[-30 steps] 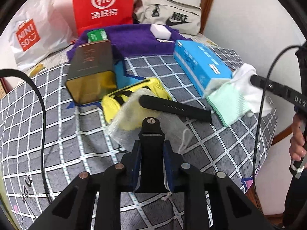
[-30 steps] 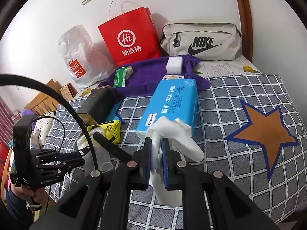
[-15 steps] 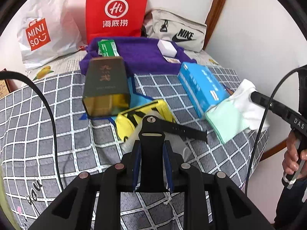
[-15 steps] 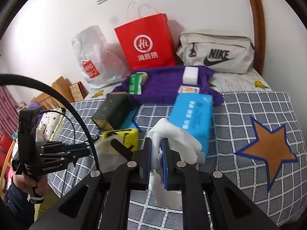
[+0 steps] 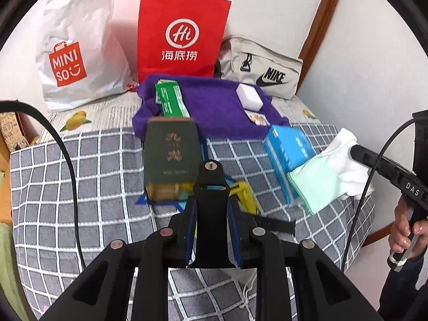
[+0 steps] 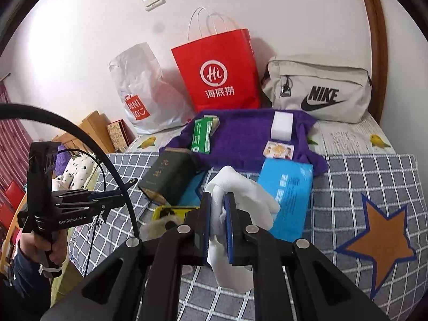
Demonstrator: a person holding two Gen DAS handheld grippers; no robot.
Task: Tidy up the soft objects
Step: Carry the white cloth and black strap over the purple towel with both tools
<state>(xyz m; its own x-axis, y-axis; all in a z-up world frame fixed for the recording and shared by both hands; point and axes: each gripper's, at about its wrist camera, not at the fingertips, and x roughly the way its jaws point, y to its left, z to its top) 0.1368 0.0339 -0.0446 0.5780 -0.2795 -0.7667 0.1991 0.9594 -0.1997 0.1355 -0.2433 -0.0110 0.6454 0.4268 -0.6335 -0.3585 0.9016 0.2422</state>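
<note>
Above the checked bed (image 6: 347, 176), our right gripper (image 6: 221, 222) stays clamped on the white cloth (image 6: 240, 195), our left gripper (image 5: 212, 230) on a black strap (image 5: 211, 214); we lift gently, avoiding snags.

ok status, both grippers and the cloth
Right gripper shut on white cloth, lifted. Left gripper clamps a black mount. Nothing in the way.

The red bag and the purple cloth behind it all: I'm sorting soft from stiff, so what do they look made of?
The red bag looks like stiff matte paper: flat creased panels, thin white cord handles, standing upright. The purple cloth looks like fuzzy terry or fleece, probably a towel: napped, dull surface that drapes over the bed edge.
</note>
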